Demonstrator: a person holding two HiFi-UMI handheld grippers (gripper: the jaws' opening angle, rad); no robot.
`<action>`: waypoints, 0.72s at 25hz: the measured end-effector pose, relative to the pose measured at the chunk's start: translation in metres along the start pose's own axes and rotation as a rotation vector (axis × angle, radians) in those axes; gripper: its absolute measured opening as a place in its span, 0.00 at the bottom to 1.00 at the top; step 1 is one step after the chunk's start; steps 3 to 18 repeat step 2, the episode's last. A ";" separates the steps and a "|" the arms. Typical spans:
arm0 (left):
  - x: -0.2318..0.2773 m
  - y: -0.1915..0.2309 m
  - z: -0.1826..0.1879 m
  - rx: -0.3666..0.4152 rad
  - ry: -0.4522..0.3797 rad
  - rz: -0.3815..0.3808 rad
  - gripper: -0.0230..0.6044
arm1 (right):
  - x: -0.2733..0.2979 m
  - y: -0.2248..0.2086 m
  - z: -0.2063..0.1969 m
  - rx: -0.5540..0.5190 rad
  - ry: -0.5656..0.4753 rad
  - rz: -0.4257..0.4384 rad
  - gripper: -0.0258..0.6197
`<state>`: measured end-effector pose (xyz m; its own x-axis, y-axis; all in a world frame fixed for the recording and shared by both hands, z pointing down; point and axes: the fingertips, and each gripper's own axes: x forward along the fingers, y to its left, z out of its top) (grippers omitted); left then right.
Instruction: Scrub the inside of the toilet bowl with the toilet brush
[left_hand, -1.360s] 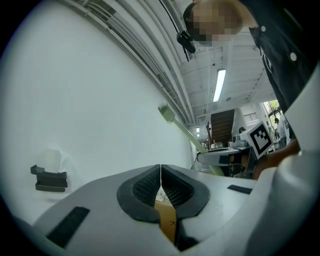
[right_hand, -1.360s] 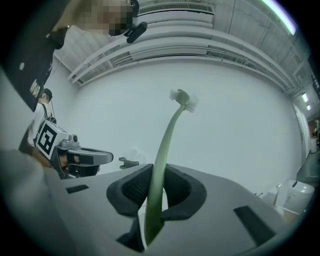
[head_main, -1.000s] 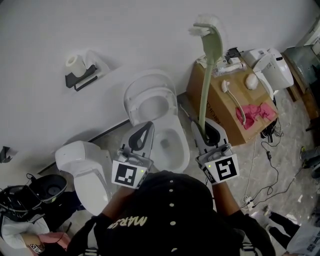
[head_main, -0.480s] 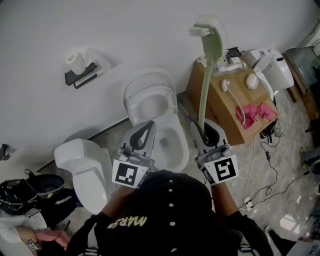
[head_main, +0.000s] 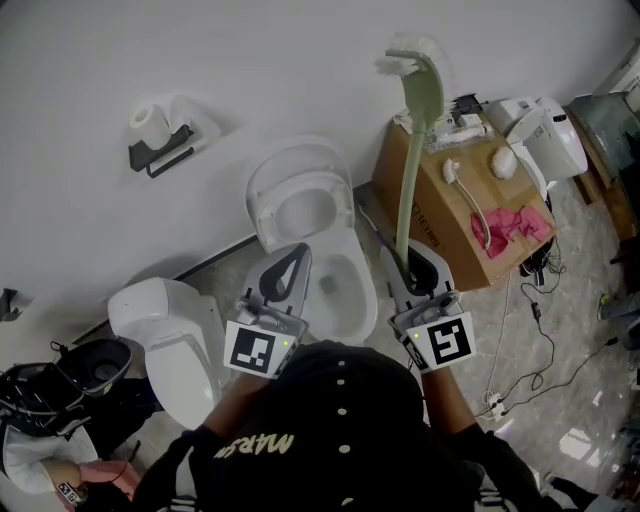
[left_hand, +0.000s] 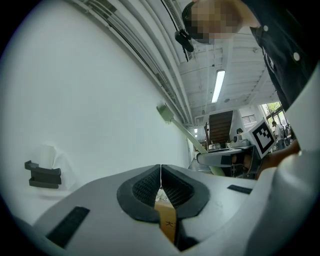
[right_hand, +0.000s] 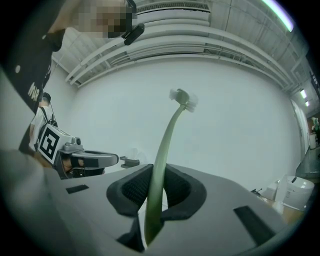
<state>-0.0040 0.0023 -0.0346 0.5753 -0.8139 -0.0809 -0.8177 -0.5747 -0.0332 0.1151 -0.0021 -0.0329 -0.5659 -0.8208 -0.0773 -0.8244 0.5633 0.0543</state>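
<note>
My right gripper (head_main: 408, 272) is shut on the handle of the pale green toilet brush (head_main: 412, 150), which stands upright with its white bristle head (head_main: 400, 62) up against the wall. In the right gripper view the brush (right_hand: 164, 150) rises between the pads to its head (right_hand: 183, 99). The white toilet bowl (head_main: 340, 280) sits below, seat and lid (head_main: 300, 195) raised, bowl open between the two grippers. My left gripper (head_main: 287, 268) hangs over the bowl's left rim, jaws shut on nothing; the pads (left_hand: 160, 186) meet in the left gripper view.
A cardboard box (head_main: 450, 215) right of the toilet carries a pink cloth (head_main: 510, 225), a white brush and small items. A toilet-paper holder (head_main: 160, 135) is on the wall. A second white toilet (head_main: 175, 335) lies at left. Cables trail on the floor at right.
Both grippers and the brush hold nearly still. At the lower left a person's hand and dark gear shift slightly.
</note>
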 end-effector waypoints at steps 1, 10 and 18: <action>0.000 0.000 0.000 0.000 -0.001 0.000 0.08 | 0.000 0.000 0.002 0.002 -0.004 -0.001 0.15; 0.000 0.000 0.001 0.000 -0.002 0.001 0.08 | 0.001 0.000 0.003 0.005 -0.009 -0.003 0.15; 0.000 0.000 0.001 0.000 -0.002 0.001 0.08 | 0.001 0.000 0.003 0.005 -0.009 -0.003 0.15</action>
